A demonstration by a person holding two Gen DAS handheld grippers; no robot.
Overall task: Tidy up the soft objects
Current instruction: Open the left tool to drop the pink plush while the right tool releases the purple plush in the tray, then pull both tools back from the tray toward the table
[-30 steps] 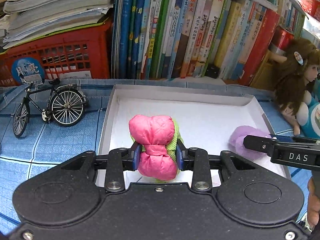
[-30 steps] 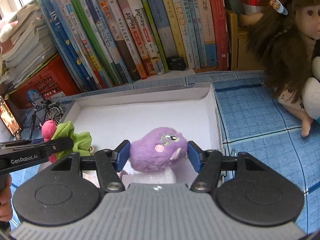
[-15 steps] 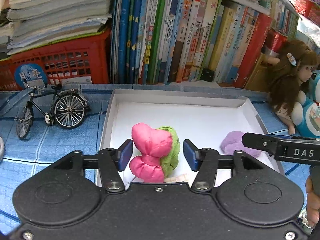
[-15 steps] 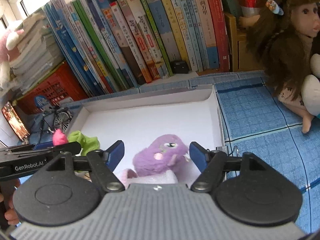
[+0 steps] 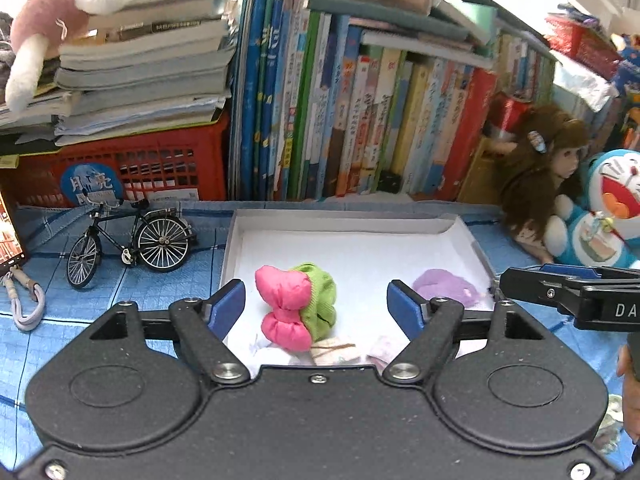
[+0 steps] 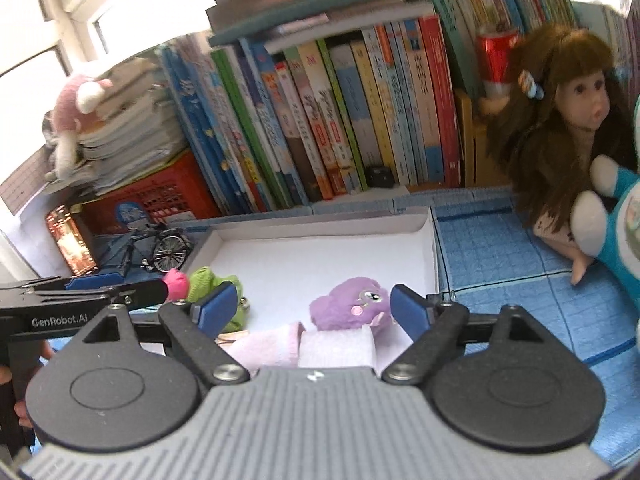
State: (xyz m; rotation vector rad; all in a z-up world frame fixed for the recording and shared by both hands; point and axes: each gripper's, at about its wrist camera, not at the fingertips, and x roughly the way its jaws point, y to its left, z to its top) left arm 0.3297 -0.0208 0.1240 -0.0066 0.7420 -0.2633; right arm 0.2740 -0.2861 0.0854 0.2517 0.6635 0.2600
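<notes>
The book row fills the upper half of both views, with a red crate at upper left and a doll at far right. Below them, mid-frame, sits the white box on the blue mat.

In the left wrist view the left gripper stands in the lower half, its jaws opening and clear of everything. A second ago its pads pinched the pink-and-green toy; now that toy lies loose in the box's lower left part, between the pads but touching neither.

In the right wrist view the right gripper is likewise opening. The purple plush, between its pads a second ago, rests in the box's lower right part, just beside the right pad; I cannot tell if it brushes it. A pale folded cloth lies at the box's near edge, right under the gripper.

Both views also show more of the shelf than before, so both hands seem to be pulling back and up.

Judged from this, both toys are delivered, and the release step is ending. The doll and the blue plush at the right edge remain outside the box.
</notes>
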